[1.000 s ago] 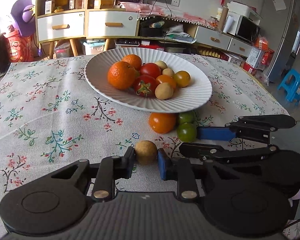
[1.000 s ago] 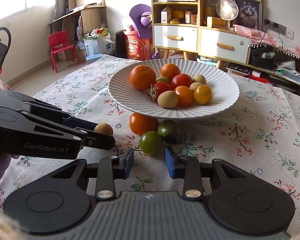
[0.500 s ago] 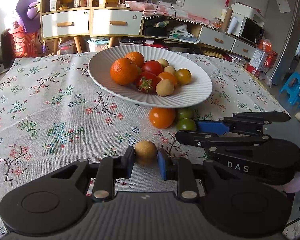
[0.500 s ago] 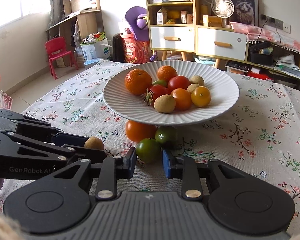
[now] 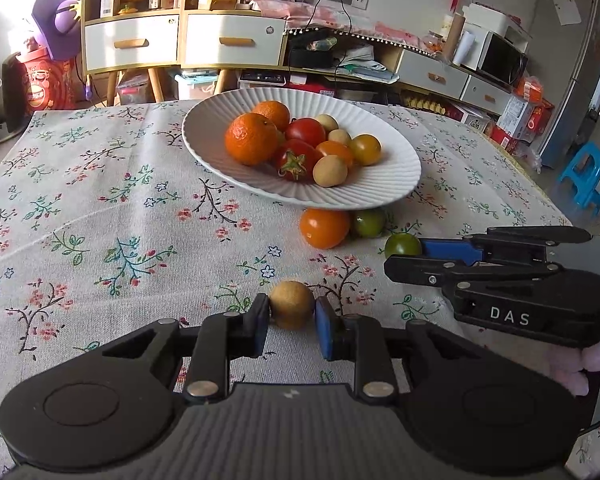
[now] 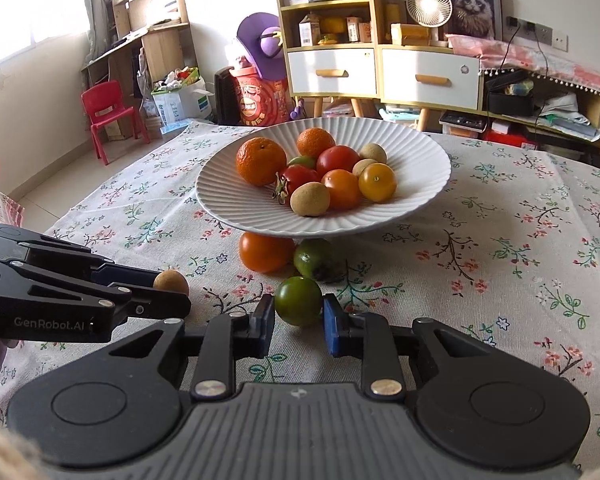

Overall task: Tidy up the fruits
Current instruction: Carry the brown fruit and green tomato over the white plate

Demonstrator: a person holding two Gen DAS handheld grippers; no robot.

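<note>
The left tool [image 5: 292, 314] is clamped on a small brown fruit [image 5: 292, 304]; the right tool [image 6: 299, 316] pinches a green tomato [image 6: 298, 300]. Both fruits sit on the table [image 6: 500, 280], at six o'clock from the white plate [image 6: 260, 212].

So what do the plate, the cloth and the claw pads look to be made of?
Plate: likely glazed ceramic; white, ribbed, soft sheen on the rim, though melamine can't be ruled out.
Cloth: woven fabric, matte, floral print; it shows creases and folds.
Claw pads: blue, matte, probably rubber or soft plastic, set in black hard plastic fingers.
</note>
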